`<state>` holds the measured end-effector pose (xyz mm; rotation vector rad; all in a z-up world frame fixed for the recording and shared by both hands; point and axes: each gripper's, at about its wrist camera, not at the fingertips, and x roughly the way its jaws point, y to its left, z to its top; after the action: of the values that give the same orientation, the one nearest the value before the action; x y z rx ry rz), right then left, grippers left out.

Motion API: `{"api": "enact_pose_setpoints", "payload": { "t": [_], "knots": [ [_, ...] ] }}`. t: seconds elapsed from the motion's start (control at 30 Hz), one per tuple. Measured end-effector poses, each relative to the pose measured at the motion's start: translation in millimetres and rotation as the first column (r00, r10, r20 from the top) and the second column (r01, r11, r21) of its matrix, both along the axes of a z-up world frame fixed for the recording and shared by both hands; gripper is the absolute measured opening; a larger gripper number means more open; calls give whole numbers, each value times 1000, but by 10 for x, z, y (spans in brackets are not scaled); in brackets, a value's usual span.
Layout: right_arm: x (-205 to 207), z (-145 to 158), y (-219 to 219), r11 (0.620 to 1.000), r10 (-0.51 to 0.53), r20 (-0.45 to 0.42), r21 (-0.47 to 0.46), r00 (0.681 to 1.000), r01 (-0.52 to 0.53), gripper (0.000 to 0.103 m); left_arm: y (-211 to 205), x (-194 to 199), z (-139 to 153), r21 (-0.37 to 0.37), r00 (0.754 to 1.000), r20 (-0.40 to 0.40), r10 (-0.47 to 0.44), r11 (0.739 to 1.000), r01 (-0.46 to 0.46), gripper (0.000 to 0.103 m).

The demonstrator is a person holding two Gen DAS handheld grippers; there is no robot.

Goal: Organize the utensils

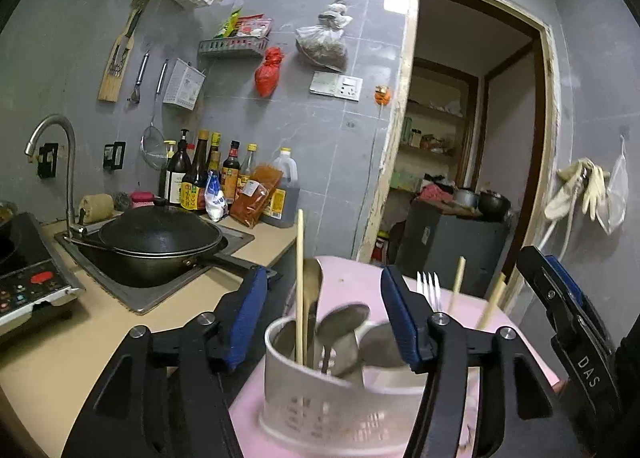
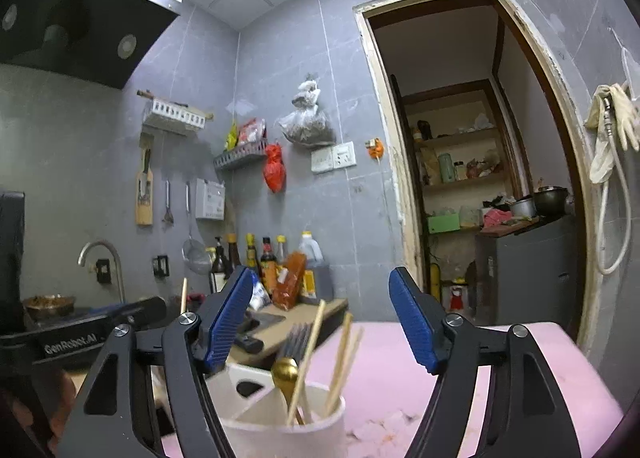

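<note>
Left gripper (image 1: 324, 314) level at lower centre, fingers spread wide, empty, over white utensil caddy (image 1: 320, 398). Right gripper (image 2: 322, 322) likewise released above chopsticks (image 2: 340, 362).

The holder (image 1: 316, 398) ran off the bottom edge in both views, so its base stayed unseen, and the lower ends of the chopsticks (image 2: 308, 362) and the gold spoon (image 2: 285, 374) were sunk inside it. Motion blur smeared the fork (image 2: 296, 334) tines. The bottle (image 1: 230, 174) labels were too small to read.
</note>
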<state>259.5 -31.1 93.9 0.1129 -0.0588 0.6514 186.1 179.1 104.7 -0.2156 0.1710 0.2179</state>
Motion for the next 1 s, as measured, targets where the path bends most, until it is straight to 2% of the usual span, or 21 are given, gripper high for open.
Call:
{"api": "enact_pose_setpoints", "payload": {
  "t": [0.1,0.23,0.47,0.67,0.8,1.0],
  "knots": [
    [-113,-4,-132,1000,-14,-37,-17,999,13,77,-80,-107,-39,5,999,-32,-25,1000,25,60],
    [-285,-8,-335,998,-43,-84,-39,996,40,85,-164,-253,-99,0,996,-53,-66,998,67,76],
    [-562,-35,-663,994,-92,-133,-67,987,83,102,-380,-475,-220,18,987,-92,-131,991,134,87],
    [-769,-140,-822,983,-145,-172,-135,974,122,103,-536,-619,-337,29,982,-121,-148,988,152,88],
    [-892,-238,-901,976,-181,-195,-158,964,152,103,-633,-746,-429,46,984,-130,-125,990,131,88],
    [-1179,-346,-1035,954,-276,-168,-171,946,248,103,-760,-948,-581,54,988,-120,-102,993,109,88]
  ]
}}
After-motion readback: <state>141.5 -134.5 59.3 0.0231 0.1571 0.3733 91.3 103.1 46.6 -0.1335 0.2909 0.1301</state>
